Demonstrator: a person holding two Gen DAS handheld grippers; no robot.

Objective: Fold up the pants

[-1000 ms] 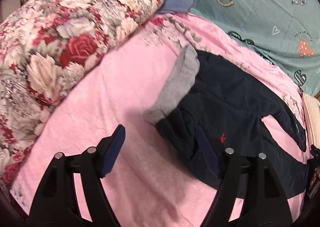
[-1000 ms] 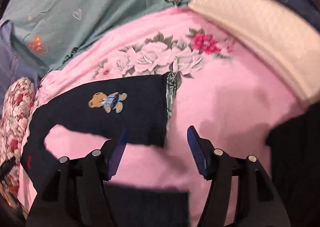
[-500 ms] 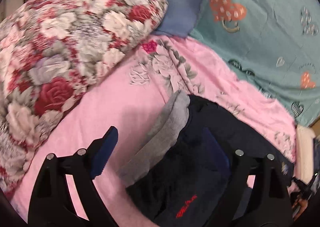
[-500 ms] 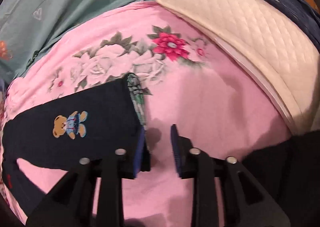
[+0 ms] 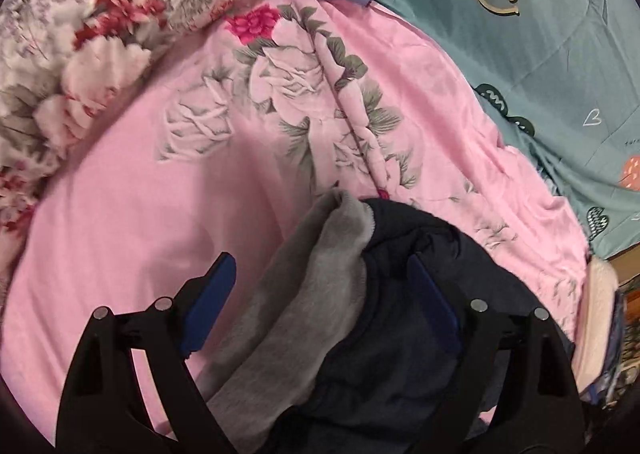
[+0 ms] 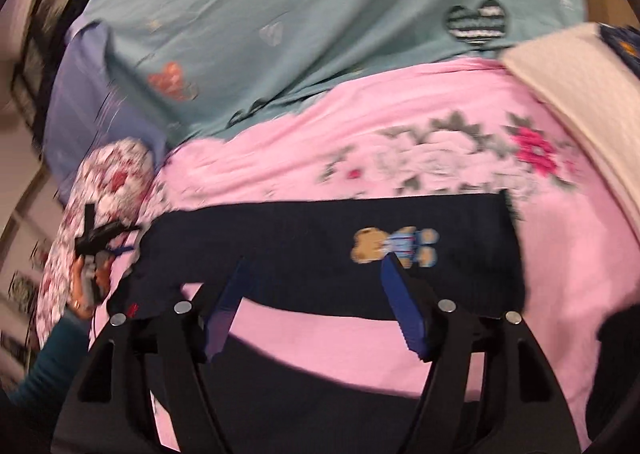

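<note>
Bed with pink floral sheet (image 5: 132, 214); teal heart-print blanket (image 5: 560, 54) at far side, floral pillow (image 5: 80, 34) far left. Dark pants (image 6: 320, 238) lie flat on the sheet, grey waistband (image 5: 320, 286) between the left tongs (image 5: 320, 290), which stand wide open, now advanced over it. Right tongs (image 6: 316, 306), half closed half a second ago, now wide open above one leg, holding nothing.

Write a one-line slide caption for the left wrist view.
Open left gripper straddles the grey waistband of dark navy pants on a pink floral sheet.
</note>
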